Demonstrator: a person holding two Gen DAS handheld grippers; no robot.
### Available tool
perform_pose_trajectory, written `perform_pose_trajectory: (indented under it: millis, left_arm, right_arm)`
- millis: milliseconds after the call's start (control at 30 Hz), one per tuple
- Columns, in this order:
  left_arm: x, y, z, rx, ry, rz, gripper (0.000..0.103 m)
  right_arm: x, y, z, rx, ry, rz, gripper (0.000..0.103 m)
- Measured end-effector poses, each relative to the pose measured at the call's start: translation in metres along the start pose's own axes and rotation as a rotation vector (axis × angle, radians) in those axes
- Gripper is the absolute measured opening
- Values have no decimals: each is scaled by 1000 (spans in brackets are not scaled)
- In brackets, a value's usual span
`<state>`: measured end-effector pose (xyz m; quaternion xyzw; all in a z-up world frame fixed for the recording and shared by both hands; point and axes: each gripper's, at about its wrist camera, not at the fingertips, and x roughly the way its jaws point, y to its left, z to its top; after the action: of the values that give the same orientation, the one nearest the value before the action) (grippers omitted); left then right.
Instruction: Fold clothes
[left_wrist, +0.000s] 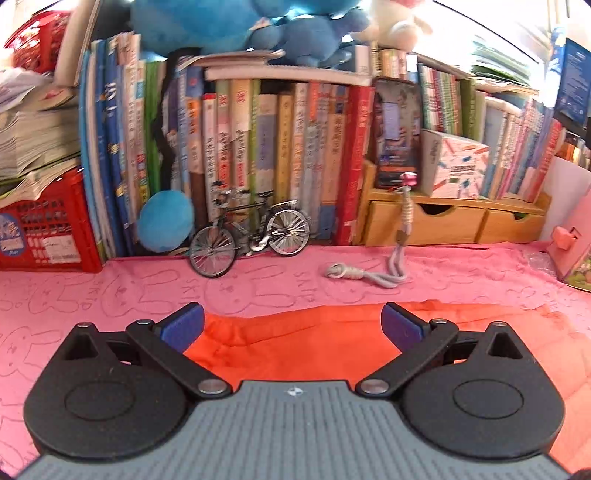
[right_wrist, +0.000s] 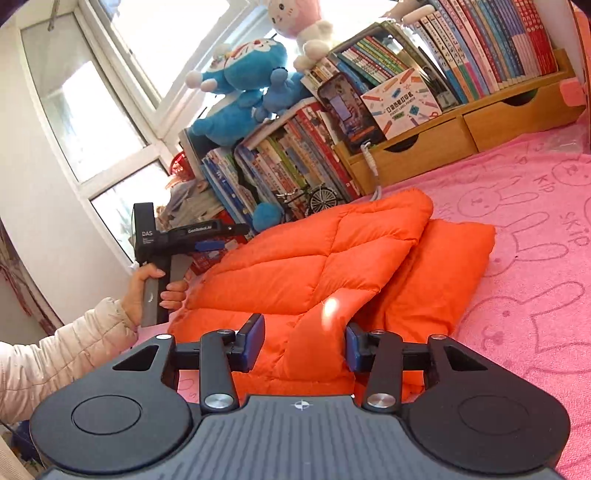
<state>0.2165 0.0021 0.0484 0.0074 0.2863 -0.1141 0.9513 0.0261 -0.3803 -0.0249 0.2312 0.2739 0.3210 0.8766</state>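
An orange quilted jacket (right_wrist: 314, 251) lies folded over on the pink bunny-print cloth (right_wrist: 535, 258). My right gripper (right_wrist: 304, 345) is at its near edge, and a raised fold of the orange fabric fills the gap between the blue pads, which press on it from both sides. In the left wrist view, my left gripper (left_wrist: 291, 314) hovers wide open over the jacket (left_wrist: 295, 343) with nothing between its fingers. The right wrist view shows that left gripper (right_wrist: 229, 236) raised at the jacket's left side, held by a hand (right_wrist: 147, 291) in a pale puffy sleeve.
Rows of books (left_wrist: 258, 147) line the back, with a wooden drawer shelf (left_wrist: 443, 221), a toy bicycle (left_wrist: 251, 232), a red crate (left_wrist: 48, 236) and plush toys (right_wrist: 243, 92) on top. A grey cord (left_wrist: 369, 275) lies on the cloth behind the jacket.
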Motion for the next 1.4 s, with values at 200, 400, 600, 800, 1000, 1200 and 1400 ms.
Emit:
perform_pose_trajectory:
  millis: [200,400,600,800,1000,1200,1400]
  left_arm:
    - [30,-84,-14,175,40,-115,103]
    - [53,-113,-39,266,72,-82,103]
    - [10,-71,-37,207,25,-41,103]
    - [-75,32,-47,69,8,-12,103]
    - [-134,136,-93,-252,85,1,103]
    - [-178,89,-152,292,-64,325,103]
    - [-178,16,-182,814,-149,95,103]
  right_arm:
    - [6,-9,-20,60,75,-13,23]
    - [5,1,-27,-2,99,-68,23]
    - [4,6,-29,-22,86,-73,47]
    - [-32,-2,-34,89,-51,-78,80]
    - [-35,-2,-38,179,-81,-225,80]
    - [1,106,-55,-487,-8,-609,85]
    - [90,202,-77,-1105,235,-405,101]
